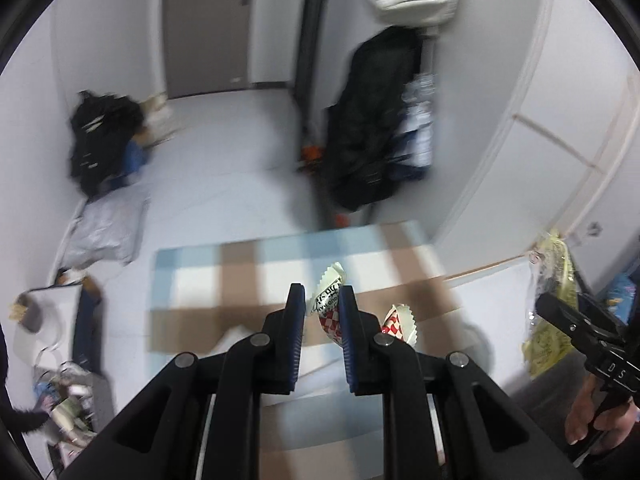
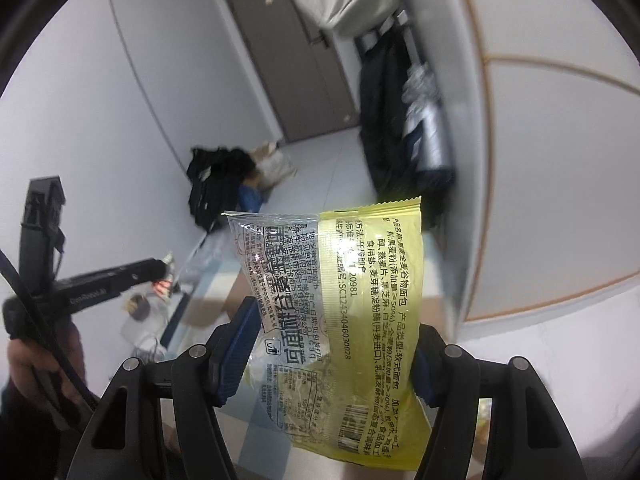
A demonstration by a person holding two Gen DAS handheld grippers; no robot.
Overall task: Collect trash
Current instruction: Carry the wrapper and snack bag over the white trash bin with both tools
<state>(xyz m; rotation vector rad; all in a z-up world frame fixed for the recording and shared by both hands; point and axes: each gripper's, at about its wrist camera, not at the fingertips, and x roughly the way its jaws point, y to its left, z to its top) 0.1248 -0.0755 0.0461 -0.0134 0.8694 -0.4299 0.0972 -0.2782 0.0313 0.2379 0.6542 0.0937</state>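
Observation:
My left gripper (image 1: 321, 300) is shut on a crumpled red-and-white checked wrapper (image 1: 329, 312), whose other end sticks out past the right finger. In the right wrist view the same gripper (image 2: 165, 276) shows at the left, with the small wrapper (image 2: 168, 268) at its tip. My right gripper (image 2: 336, 320) is shut on a yellow and clear bread bag (image 2: 360, 280), which stands up between the blue pads. In the left wrist view that bag (image 1: 554, 280) hangs at the far right from the right gripper (image 1: 542, 306). Both are held above the floor.
A blue, brown and white checked mat (image 1: 240, 268) lies on the pale floor. A black bag (image 1: 104, 140) and a grey sack (image 1: 104, 228) are by the left wall. Dark coats (image 1: 372, 120) hang beside a white wardrobe (image 1: 520, 140). A door (image 1: 208, 28) is at the back.

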